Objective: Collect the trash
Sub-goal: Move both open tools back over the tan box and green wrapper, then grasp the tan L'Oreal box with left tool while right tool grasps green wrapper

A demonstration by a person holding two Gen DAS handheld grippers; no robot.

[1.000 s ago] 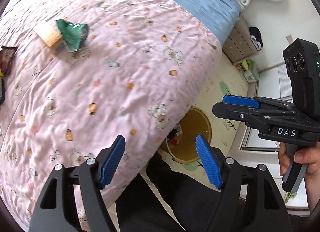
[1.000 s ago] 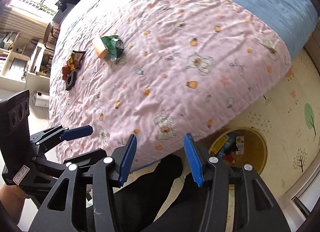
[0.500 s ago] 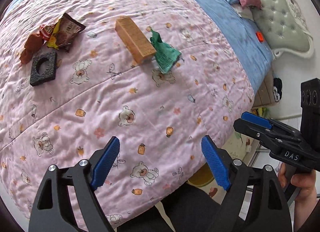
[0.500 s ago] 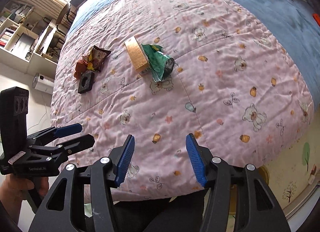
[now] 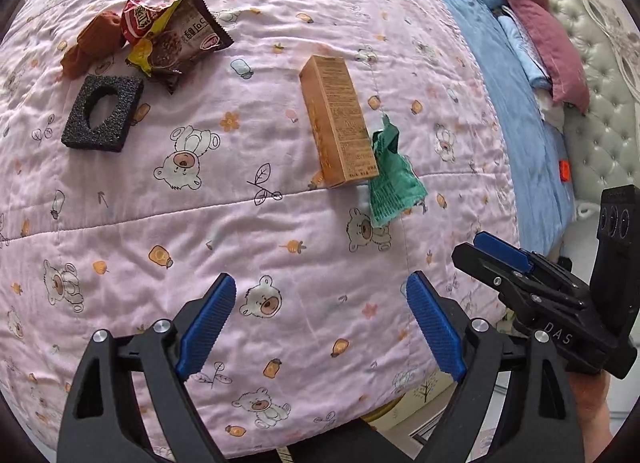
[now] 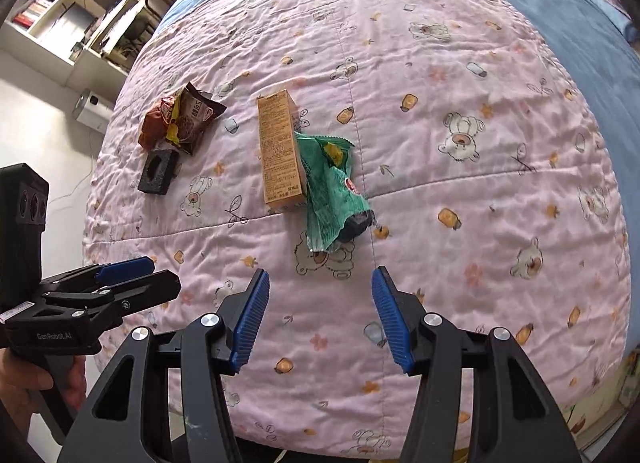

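Trash lies on a pink bear-print quilt [image 5: 280, 247]. An orange carton [image 5: 338, 119] [image 6: 280, 151] lies flat with a crumpled green wrapper [image 5: 390, 179] [image 6: 332, 187] against its right side. Further left are a brown snack wrapper [image 5: 180, 43] [image 6: 192, 115], a red wrapper [image 5: 138, 19] and a black foam block with a hole [image 5: 104, 113] [image 6: 159, 170]. My left gripper [image 5: 320, 323] is open and empty above the quilt's near part. My right gripper [image 6: 320, 311] is open and empty, just short of the green wrapper.
A blue blanket [image 5: 516, 75] covers the bed's right part, with pillows [image 5: 536, 11] and a padded headboard [image 5: 600, 75] behind. Shelves [image 6: 76, 11] stand beyond the bed's far left. A patterned floor mat [image 6: 608, 399] shows below the quilt's edge.
Both grippers have swung up from the floor and bin beside the bed and moved in over the quilt. The trash now looks larger and nearer. Both stay open.
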